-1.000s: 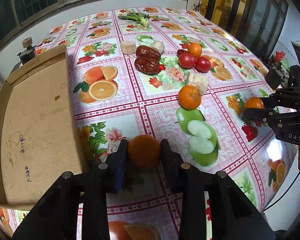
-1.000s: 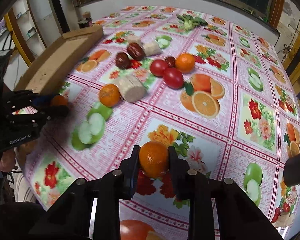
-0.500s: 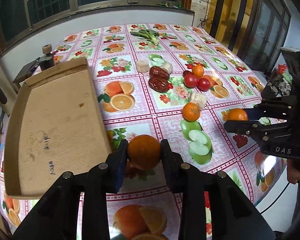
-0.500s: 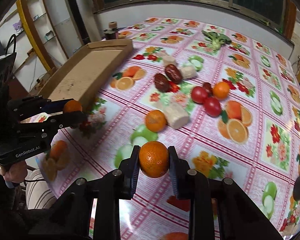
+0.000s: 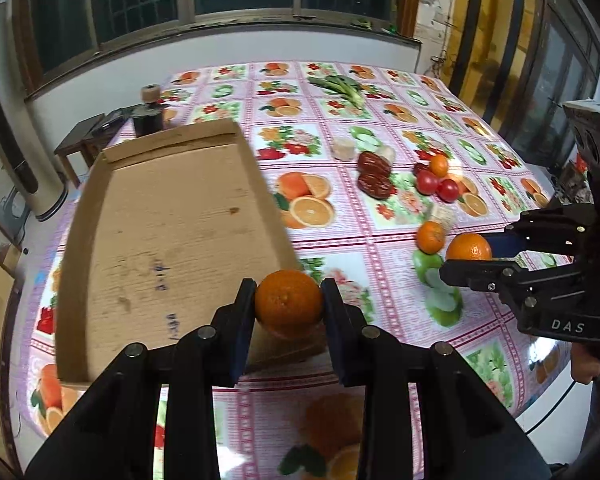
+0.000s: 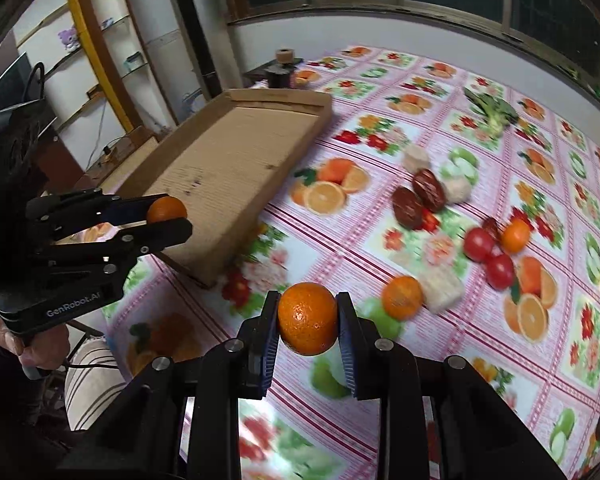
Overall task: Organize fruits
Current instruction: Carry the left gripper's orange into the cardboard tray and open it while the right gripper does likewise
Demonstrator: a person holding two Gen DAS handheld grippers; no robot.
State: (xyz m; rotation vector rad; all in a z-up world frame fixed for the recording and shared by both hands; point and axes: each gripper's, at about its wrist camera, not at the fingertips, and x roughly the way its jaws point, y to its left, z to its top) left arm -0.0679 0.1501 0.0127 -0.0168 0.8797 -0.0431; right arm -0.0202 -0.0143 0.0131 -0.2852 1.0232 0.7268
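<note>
Left wrist view. The left gripper (image 5: 288, 304) fills the lower centre of the frame, its two fingers pinching an orange (image 5: 288, 303) held above the near right corner of the cardboard tray (image 5: 172, 224), which occupies the left half of the frame and lies on the fruit-print tablecloth (image 5: 332, 240). At the right edge the right gripper (image 5: 470, 254) reaches in, its fingers pressed onto a second orange (image 5: 469, 247) — clear of the cloth. Just left of it a loose tangerine (image 5: 431, 237) rests on the cloth, beside a pale block (image 5: 442, 214). Further up, right of centre, lie two dark red dates (image 5: 374, 178), two tomatoes (image 5: 437, 185) and a small tangerine (image 5: 438, 165). A green leafy vegetable (image 5: 342, 87) lies near the top centre.

Right wrist view. The right gripper (image 6: 308, 320) sits at lower centre, its fingers clamped on the second orange (image 6: 307, 319) above the tablecloth (image 6: 440, 152). At middle left the left gripper (image 6: 168, 218) holds its orange (image 6: 166, 209) over the near end of the cardboard tray (image 6: 228, 168) — the tray runs from there toward the upper centre. To the right of the held fruit the loose tangerine (image 6: 402, 297) touches the pale block (image 6: 440, 286); the tomatoes (image 6: 488, 254) and the small tangerine (image 6: 515, 235) are at middle right, the dates (image 6: 418, 198) above centre.
</note>
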